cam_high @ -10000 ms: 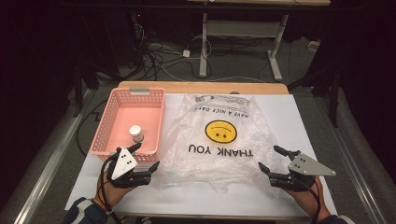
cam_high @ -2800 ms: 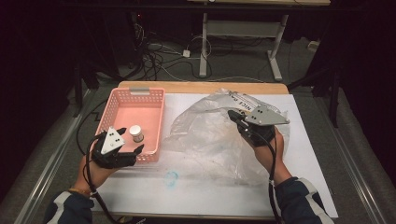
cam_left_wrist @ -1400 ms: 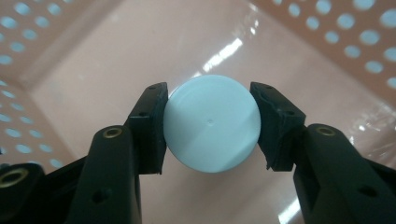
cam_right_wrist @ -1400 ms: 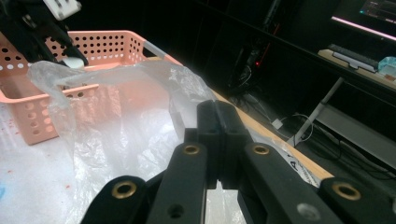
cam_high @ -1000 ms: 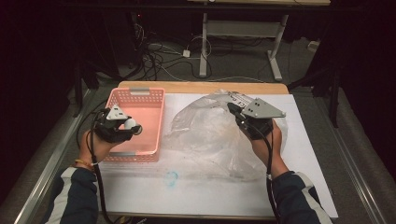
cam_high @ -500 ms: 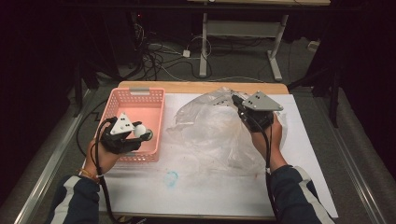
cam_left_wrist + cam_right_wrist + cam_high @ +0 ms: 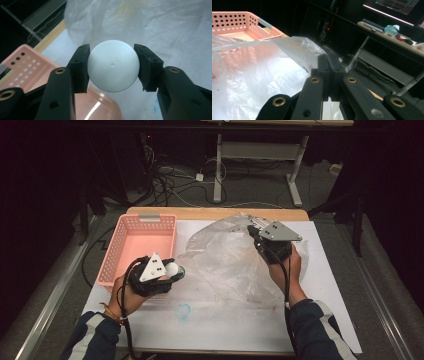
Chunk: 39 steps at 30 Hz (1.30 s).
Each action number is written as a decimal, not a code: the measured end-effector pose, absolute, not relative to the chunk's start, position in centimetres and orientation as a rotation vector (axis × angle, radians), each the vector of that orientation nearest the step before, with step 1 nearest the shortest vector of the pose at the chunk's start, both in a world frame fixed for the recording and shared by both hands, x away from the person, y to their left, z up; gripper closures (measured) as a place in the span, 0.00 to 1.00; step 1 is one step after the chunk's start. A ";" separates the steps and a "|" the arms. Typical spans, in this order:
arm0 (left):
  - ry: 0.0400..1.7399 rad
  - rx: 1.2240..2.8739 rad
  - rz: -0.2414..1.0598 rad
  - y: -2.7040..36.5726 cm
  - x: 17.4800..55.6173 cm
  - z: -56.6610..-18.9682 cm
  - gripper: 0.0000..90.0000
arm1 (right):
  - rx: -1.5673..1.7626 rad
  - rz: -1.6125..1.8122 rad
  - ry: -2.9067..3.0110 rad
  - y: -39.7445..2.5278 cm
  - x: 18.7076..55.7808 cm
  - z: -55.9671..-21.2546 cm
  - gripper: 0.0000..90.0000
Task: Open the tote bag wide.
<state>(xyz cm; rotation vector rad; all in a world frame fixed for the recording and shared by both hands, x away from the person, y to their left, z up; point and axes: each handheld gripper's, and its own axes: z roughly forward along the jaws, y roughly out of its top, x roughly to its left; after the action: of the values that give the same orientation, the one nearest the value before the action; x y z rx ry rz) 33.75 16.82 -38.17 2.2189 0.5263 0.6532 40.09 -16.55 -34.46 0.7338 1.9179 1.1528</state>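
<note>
A white ball (image 7: 113,65) sits between the two jaws of my left gripper (image 7: 112,65), which is shut on it. In the high view that ball (image 7: 171,269) hangs over the near right corner of the pink basket (image 7: 131,245), beside the clear plastic bag (image 7: 225,265). My right gripper (image 7: 254,234) is shut on the bag's upper edge and holds it lifted off the table. The pinched bag edge (image 7: 309,53) folds into the closed jaws of that gripper (image 7: 329,72), with the rest of the bag spreading down to the left.
The white mat (image 7: 210,320) covers the wooden table (image 7: 210,213). A small blue mark (image 7: 183,311) lies on the mat near the front. Cables and a desk frame (image 7: 260,155) stand on the floor beyond the table's far edge.
My left gripper has come out of the basket with the white ball and moved right toward the bag. My right gripper still holds the bag's edge raised.
</note>
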 end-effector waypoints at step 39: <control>0.541 2.277 0.527 1.0 40.9 -45.5 0.53 | 0.705 1.255 2.043 -16.3 38.3 -36.0 1.00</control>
<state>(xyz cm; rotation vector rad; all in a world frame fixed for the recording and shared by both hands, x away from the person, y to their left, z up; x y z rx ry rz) 40.91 1.01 -45.51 2.2773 0.5411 0.5270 38.26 -16.28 -35.95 0.7051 2.0428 1.2553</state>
